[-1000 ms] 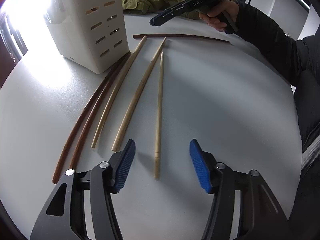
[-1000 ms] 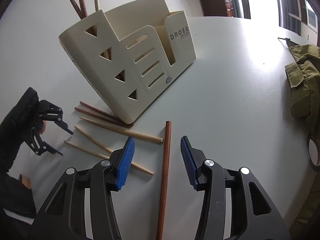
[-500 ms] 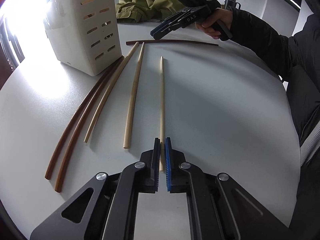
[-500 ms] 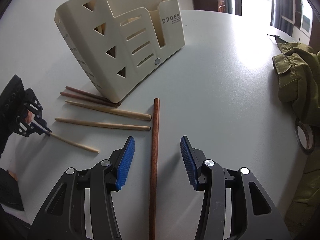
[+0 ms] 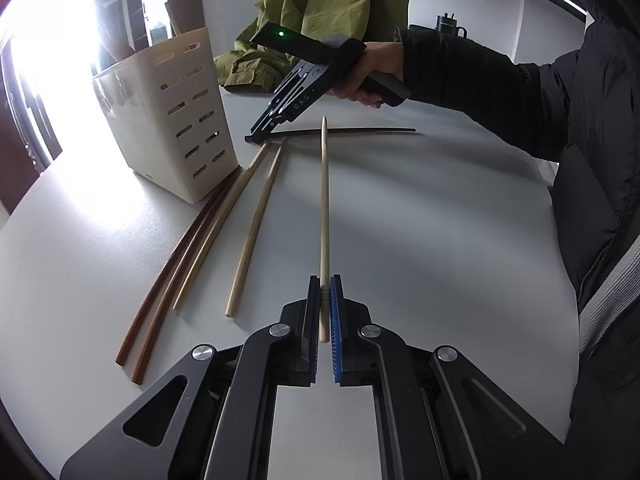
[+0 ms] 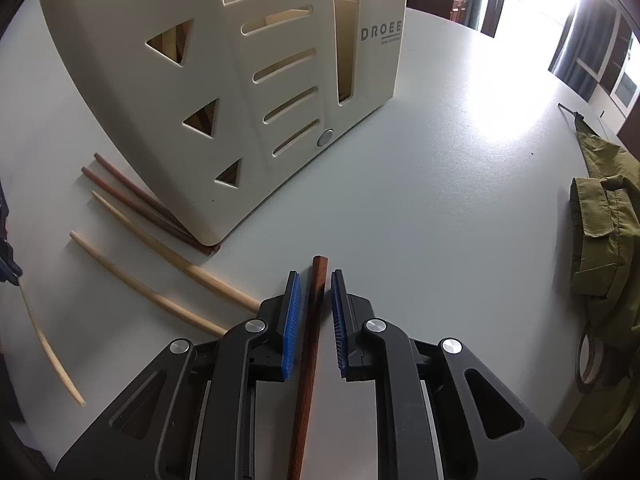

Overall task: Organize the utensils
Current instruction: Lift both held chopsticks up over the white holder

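The left gripper (image 5: pixel 325 296) has its fingers (image 5: pixel 335 320) pressed shut on the thick end of a pale chopstick (image 5: pixel 324 208), whose tip points away over the tabletop (image 5: pixel 420 240). The right gripper (image 6: pixel 312 284) has its fingers (image 6: pixel 291 308) set narrowly apart on either side of a dark brown chopstick (image 6: pixel 310 344) lying flat; the pads look just clear of it, though contact is hard to judge. Left of the held stick lie two more pale chopsticks (image 5: pixel 256 228) and two brown chopsticks (image 5: pixel 160 296), running up to the base of the cream utensil holder (image 6: pixel 248 92). An olive jacket (image 5: pixel 320 12) lies beyond.
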### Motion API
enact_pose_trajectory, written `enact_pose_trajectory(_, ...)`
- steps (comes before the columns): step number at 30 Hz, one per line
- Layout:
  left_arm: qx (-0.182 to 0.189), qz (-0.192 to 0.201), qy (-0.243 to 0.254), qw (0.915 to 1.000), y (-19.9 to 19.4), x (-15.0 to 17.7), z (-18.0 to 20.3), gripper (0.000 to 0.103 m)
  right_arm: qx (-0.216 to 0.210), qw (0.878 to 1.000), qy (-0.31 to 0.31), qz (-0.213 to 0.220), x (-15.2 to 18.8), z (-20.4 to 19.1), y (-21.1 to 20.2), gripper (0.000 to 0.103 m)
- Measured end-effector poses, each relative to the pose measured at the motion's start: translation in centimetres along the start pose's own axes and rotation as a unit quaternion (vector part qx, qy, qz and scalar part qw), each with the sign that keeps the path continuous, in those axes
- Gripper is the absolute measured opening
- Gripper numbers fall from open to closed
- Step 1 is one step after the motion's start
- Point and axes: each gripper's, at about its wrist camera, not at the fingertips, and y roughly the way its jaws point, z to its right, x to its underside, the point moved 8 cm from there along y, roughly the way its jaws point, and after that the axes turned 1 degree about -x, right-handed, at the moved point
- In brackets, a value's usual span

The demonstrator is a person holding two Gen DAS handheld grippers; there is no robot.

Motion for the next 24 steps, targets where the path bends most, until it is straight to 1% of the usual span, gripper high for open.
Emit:
enact_pose_trajectory(1, -0.004, 0.003, -0.001, 1.0, -0.3, 0.3, -0.3, 0.005, 0.007, 1.0, -0.003, 0.0, 0.0, 0.0, 0.1, 0.012)
enact_pose_trajectory(2, -0.007, 0.005, -0.004, 1.0, 0.6, -0.7, 0.2, 0.004, 0.016, 1.0, -0.004, 0.001, 0.0, 0.1, 0.2, 0.01)
enact_pose_trajectory(3, -0.011, 0.009, -0.006, 0.9999, 0.5, -0.9, 0.2, 0.004, 0.019, 1.0, -0.003, 0.003, 0.0, 0.1, 0.3, 0.009)
enact_pose_trajectory(4, -0.016, 0.013, -0.008, 0.9998, 1.6, -2.1, 0.6, 0.004, 0.021, 1.0, -0.002, 0.007, 0.1, 0.0, 0.2, 0.007)
enact_pose_trajectory(5, -0.02, 0.016, -0.009, 0.9996, 1.3, -2.0, 0.5, 0.004, 0.023, 1.0, 0.004, 0.011, 0.2, -0.1, 0.0, 0.007)
enact_pose_trajectory(6, -0.024, 0.018, -0.008, 0.9995, 1.9, -2.6, 0.9, 0.005, 0.028, 0.999, 0.015, 0.018, 0.2, 0.2, -0.1, 0.007)
enact_pose_trajectory(8, -0.036, 0.027, -0.008, 0.999, 1.7, -3.4, 1.1, 0.005, 0.01, 0.997, 0.052, 0.048, -0.1, 0.6, -1.0, 0.007)
enact_pose_trajectory(9, -0.043, 0.036, -0.01, 0.9984, 2.4, -5.0, 1.6, 0.005, 0.003, 0.996, 0.063, 0.064, -0.3, 0.8, -1.8, 0.007)
enact_pose_trajectory(12, -0.06, 0.071, -0.018, 0.9955, 0.9, -5.8, 1.1, 0.004, -0.007, 0.99, 0.08, 0.117, -1.1, 1.3, -5.3, 0.007)
enact_pose_trajectory(14, -0.074, 0.099, -0.023, 0.9921, -0.1, -6.5, 0.8, 0.005, -0.003, 0.984, 0.086, 0.156, -1.8, 1.5, -8.5, 0.007)
enact_pose_trajectory(17, -0.088, 0.148, -0.029, 0.9846, -1.5, -7.9, 0.7, 0.005, 0.003, 0.969, 0.09, 0.231, -3.2, 1.3, -14.1, 0.007)
enact_pose_trajectory(19, -0.096, 0.185, -0.033, 0.9774, -2.6, -9.0, 0.6, 0.005, 0.004, 0.954, 0.09, 0.287, -4.5, 0.6, -17.8, 0.007)
enact_pose_trajectory(21, -0.104, 0.219, -0.036, 0.9695, -3.5, -10.2, 0.6, 0.005, 0.006, 0.935, 0.084, 0.343, -5.7, 0.2, -21.8, 0.007)
enact_pose_trajectory(24, -0.112, 0.259, -0.038, 0.9587, -4.6, -12.3, 0.0, 0.005, 0.008, 0.904, 0.07, 0.422, -7.7, -0.9, -27.0, 0.007)
